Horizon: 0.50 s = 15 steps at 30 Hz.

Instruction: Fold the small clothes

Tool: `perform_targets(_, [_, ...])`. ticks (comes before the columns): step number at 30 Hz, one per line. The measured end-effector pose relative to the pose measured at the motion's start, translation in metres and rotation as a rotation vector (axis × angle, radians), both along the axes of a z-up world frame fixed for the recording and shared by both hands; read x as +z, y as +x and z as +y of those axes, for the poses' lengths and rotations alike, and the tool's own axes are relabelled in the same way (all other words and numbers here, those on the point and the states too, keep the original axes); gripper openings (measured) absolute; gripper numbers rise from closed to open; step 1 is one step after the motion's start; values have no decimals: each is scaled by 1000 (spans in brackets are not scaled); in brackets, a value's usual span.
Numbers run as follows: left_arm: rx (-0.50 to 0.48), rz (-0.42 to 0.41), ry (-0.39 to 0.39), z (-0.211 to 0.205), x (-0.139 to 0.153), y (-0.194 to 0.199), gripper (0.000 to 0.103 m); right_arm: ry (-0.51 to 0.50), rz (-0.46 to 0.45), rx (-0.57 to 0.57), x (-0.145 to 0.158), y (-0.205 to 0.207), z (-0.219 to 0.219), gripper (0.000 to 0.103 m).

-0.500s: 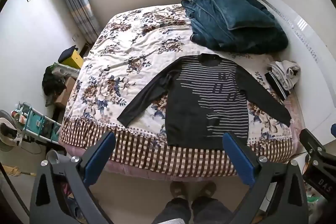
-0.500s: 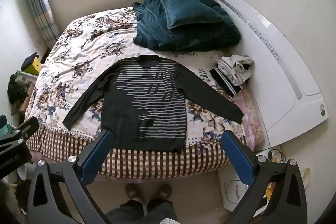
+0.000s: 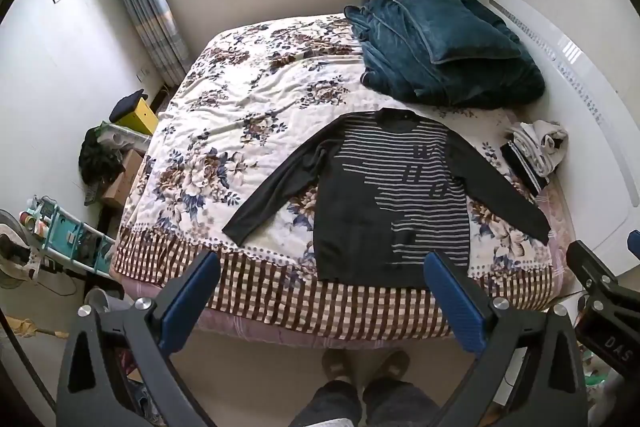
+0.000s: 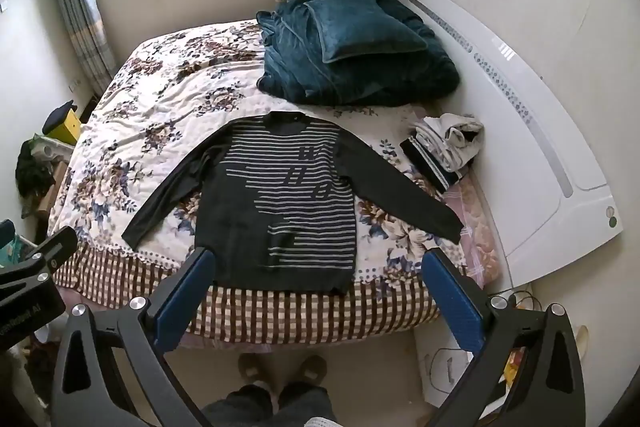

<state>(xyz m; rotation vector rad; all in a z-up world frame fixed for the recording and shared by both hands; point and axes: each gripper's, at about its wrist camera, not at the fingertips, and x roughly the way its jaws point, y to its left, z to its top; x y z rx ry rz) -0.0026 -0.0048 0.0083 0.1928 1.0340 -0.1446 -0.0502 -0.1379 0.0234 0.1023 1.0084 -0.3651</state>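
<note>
- Left wrist view: the left gripper (image 3: 320, 269), its blue-padded jaws spread wide and holding nothing, hangs over the foot of a bed (image 3: 256, 291) covered by a floral quilt with a brown checked border. A dark long-sleeved sweater with grey stripes (image 3: 384, 195) lies flat at 12 o'clock from the jaws, both sleeves splayed out and hem at the bed's near edge, seemingly laid ready for folding. A folded teal plush blanket (image 3: 448, 55) sits beyond it at 1 o'clock. A small pile of pale clothes (image 3: 540, 143) lies at 2 o'clock.
- Right wrist view: the right gripper (image 4: 316, 267), likewise released and empty, frames the sweater's hem at 12 o'clock. The person's slippered feet (image 4: 280, 367) stand at 6 o'clock.
- Against half a second earlier, neither view shows any real change; the sweater is untouched.
</note>
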Motion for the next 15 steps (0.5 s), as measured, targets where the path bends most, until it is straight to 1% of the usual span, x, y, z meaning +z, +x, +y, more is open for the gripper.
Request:
perform_targets(1, [1,-3,1,0,0,-1,103,-3,-5,7,-1,-2,5,103])
perform_targets(7, [1,-4,-4,0,5,0,103,-10,-8,19,5,-2,1,103])
perform_targets(8, [1,-5,-4,1,5,0,103,-14,-10,17,2,-4,7,103])
perform_targets(15, [0,-12,-4,1,9,-1,103,-20,-23,19,4,-7,11,103])
